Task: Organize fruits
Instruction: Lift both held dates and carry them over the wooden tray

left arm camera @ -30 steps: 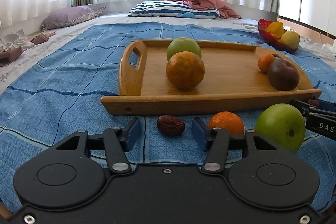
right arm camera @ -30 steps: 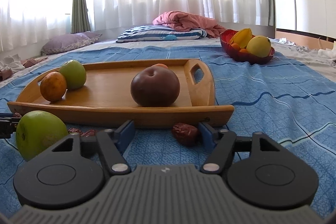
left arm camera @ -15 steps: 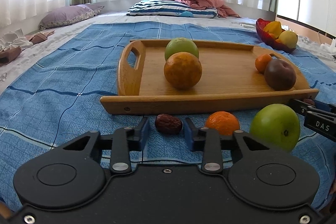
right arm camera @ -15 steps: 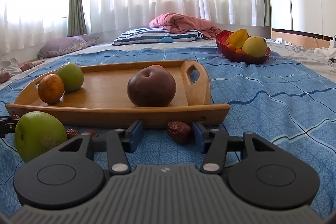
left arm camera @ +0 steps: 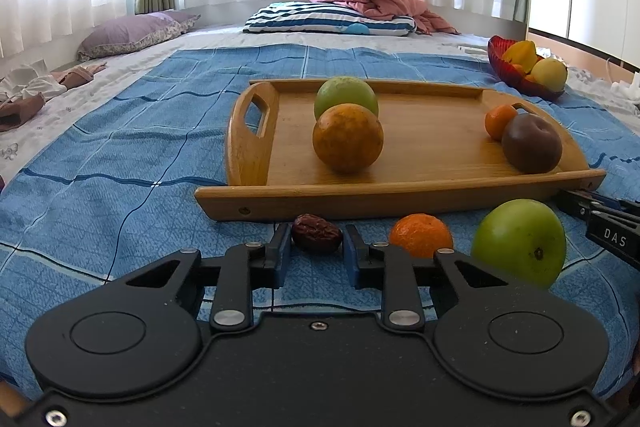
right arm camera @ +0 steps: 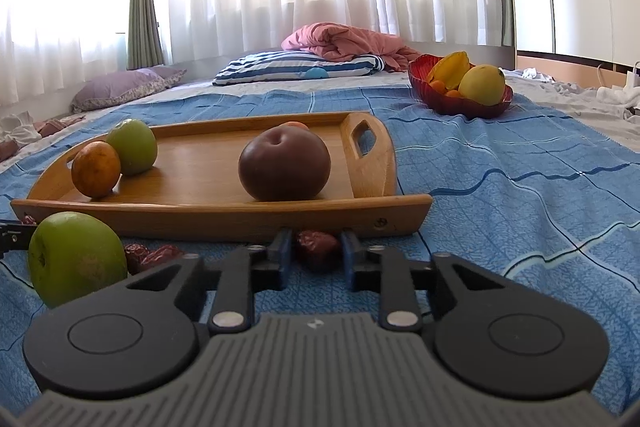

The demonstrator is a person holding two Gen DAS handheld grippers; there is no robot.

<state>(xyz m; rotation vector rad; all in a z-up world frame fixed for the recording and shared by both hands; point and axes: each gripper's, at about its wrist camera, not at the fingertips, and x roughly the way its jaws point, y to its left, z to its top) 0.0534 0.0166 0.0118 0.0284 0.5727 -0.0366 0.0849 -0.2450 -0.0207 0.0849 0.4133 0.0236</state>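
Both grippers sit low on the blue bedspread (left arm camera: 120, 147), just short of the near rail of the wooden tray (left arm camera: 400, 193).

The left gripper (left arm camera: 316, 241) has its blue fingers narrowed around a dried red date (left arm camera: 316, 238), each pad touching or nearly touching a side; a firm grip cannot be confirmed. Just right of it on the bedspread lie a small orange (left arm camera: 421, 239) and a green apple (left arm camera: 520, 241).

The right gripper (right arm camera: 314, 247) likewise brackets a second date (right arm camera: 318, 245) lying against the tray's near rail, close to the tray's right corner, fingers narrowed to its sides.

On the tray rest a large orange fruit (left arm camera: 347, 138), a green fruit (left arm camera: 346, 97) behind it, a dark brown fruit (right arm camera: 285, 164) and a small tangerine (left arm camera: 499, 121).
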